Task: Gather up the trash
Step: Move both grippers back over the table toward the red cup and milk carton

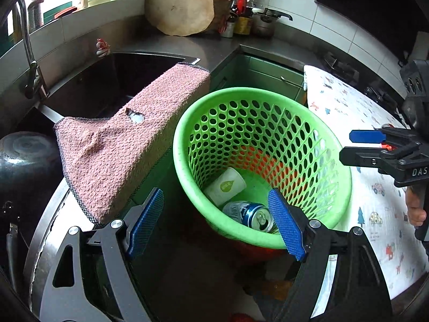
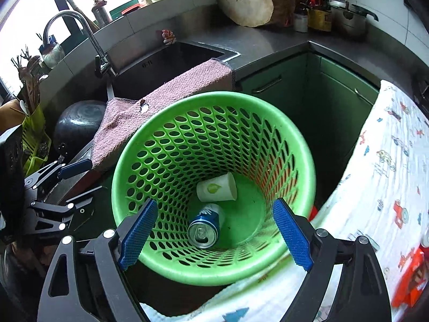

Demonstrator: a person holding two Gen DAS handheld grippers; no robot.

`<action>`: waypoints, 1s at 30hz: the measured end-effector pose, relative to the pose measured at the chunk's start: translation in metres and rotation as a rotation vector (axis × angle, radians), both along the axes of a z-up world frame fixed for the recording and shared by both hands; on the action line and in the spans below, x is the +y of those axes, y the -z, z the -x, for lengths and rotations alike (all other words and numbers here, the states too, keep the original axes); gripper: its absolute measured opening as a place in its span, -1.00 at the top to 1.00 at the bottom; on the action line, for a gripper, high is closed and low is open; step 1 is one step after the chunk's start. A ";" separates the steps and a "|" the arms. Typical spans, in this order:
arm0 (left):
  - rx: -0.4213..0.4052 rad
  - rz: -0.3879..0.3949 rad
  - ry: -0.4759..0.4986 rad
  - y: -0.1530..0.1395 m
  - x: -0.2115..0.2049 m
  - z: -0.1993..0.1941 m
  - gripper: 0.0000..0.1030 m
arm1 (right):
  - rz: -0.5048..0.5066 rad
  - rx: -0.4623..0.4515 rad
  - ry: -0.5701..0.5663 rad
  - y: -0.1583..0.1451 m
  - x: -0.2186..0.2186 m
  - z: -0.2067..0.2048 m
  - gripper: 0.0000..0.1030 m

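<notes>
Both tongs, left (image 1: 217, 222) and right (image 2: 214, 233), spread wide, empty; green basket (image 2: 134, 230) holds one blue can (image 2: 205, 226), one paper cup (image 2: 217, 187).

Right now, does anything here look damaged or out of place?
Yes. The pink cloth draped over the sink edge has a small torn hole, with something pale showing through it. In the green basket, the blue can and paper cup lie on their sides, as trash would.

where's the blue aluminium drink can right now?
The blue aluminium drink can lies on its side at the bottom of the green perforated plastic basket, just in front of the white paper cup, seen in both wrist views.
</notes>
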State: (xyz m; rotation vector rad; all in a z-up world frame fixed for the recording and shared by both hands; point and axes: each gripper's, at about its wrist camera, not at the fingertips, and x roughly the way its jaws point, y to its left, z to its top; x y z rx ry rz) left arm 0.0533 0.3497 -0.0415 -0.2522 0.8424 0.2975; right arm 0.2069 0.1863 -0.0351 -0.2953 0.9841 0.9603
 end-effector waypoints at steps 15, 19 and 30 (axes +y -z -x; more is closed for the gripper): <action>-0.040 0.009 0.176 -0.016 -0.092 -0.030 -0.55 | -0.019 -0.093 0.357 -0.033 -0.222 0.022 -0.72; -0.045 0.025 0.241 -0.022 -0.126 -0.046 -0.55 | -0.029 -0.110 0.452 -0.045 -0.279 0.027 -0.72; -0.045 0.132 0.453 -0.052 -0.233 -0.115 -0.55 | 0.003 -0.083 0.638 -0.036 -0.387 0.028 -0.72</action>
